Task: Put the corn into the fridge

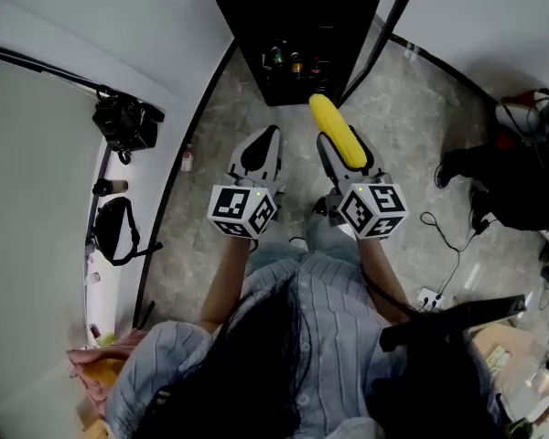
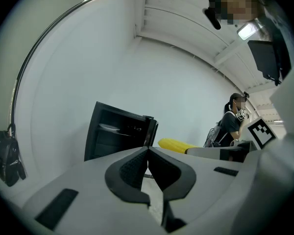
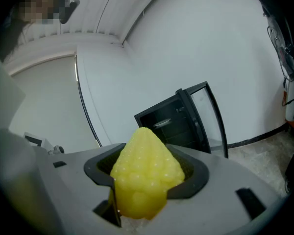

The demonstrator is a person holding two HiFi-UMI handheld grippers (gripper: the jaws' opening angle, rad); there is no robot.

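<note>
Pressing together on nothing, the fingers of your left gripper (image 1: 271,135) pointed at the open black fridge (image 1: 297,26); just beside it, your right gripper (image 1: 332,146) clamped the yellow corn (image 1: 337,128) in its fingers, above the floor (image 1: 412,108), tip toward the fridge.

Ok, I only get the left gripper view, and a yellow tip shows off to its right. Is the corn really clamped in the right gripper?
Observer: Yes. The right gripper view shows the right gripper shut on the corn, its tip pointing at the fridge.
Operator: Is the fridge door out of the way?
Observer: Yes, the glass door stands swung open to the right.
Operator: Anything on the floor nearby?
Observer: The head view shows a cable lying on the floor, right of that gripper.
</note>
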